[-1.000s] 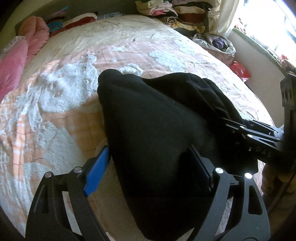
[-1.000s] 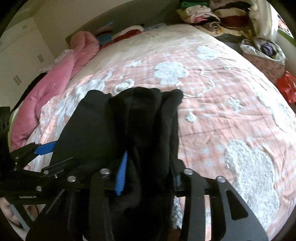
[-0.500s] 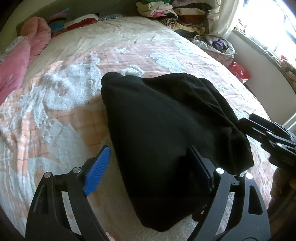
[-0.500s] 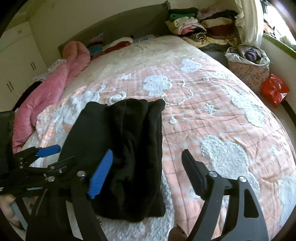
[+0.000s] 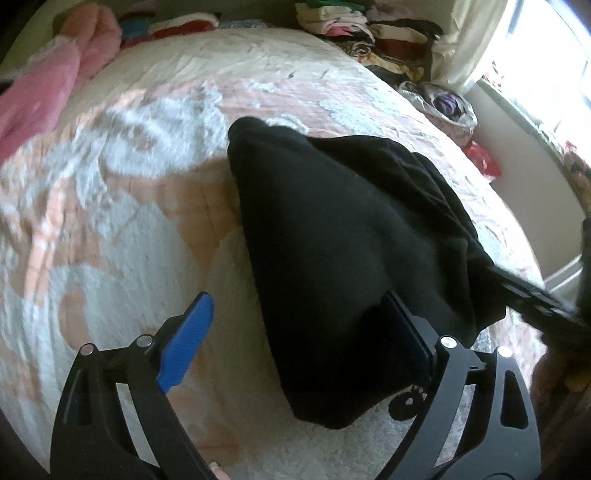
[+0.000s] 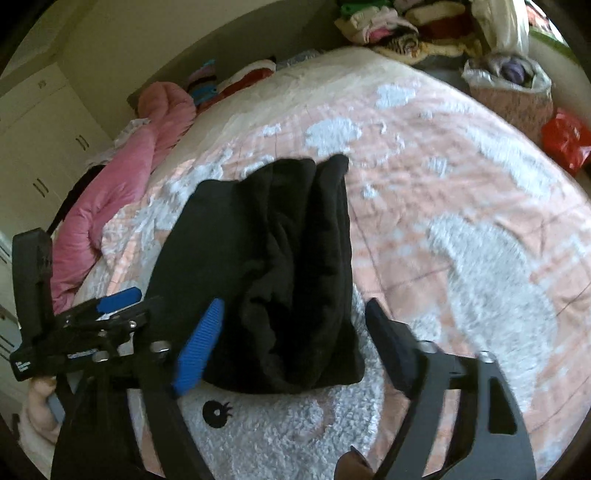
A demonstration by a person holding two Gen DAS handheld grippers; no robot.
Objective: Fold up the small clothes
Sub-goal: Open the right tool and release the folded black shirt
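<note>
My left claw (image 5: 295, 347) hangs over the near end of the black garment (image 5: 343, 236), and its jaws are opening: the blue pad (image 5: 184, 343) stands clear over the bedspread (image 5: 110, 229) to one side, while the dark pad on the other side lies against the cloth's edge without pinching it. So that one has let go. My right claw (image 6: 291, 339) sits just short of the same garment's near hem; the log of my own hand tells me its jaws are closing, yet the wrist view shows both pads apart with the cloth lying just ahead of them and nothing pressed between, so it grips nothing.

As for progress, the garment lies on the bedspread as a compact, layered bundle, with several folds stacked along the side nearer my right claw. I judge this piece folded, or nearly so; it may want one more smoothing or a last fold. Whether more small clothes wait, I cannot tell for sure.

Further out, a pink quilt (image 6: 122, 192) lies crumpled beyond my left claw, and a heap of clothes (image 6: 402, 26) sits past the far end of the bed.
</note>
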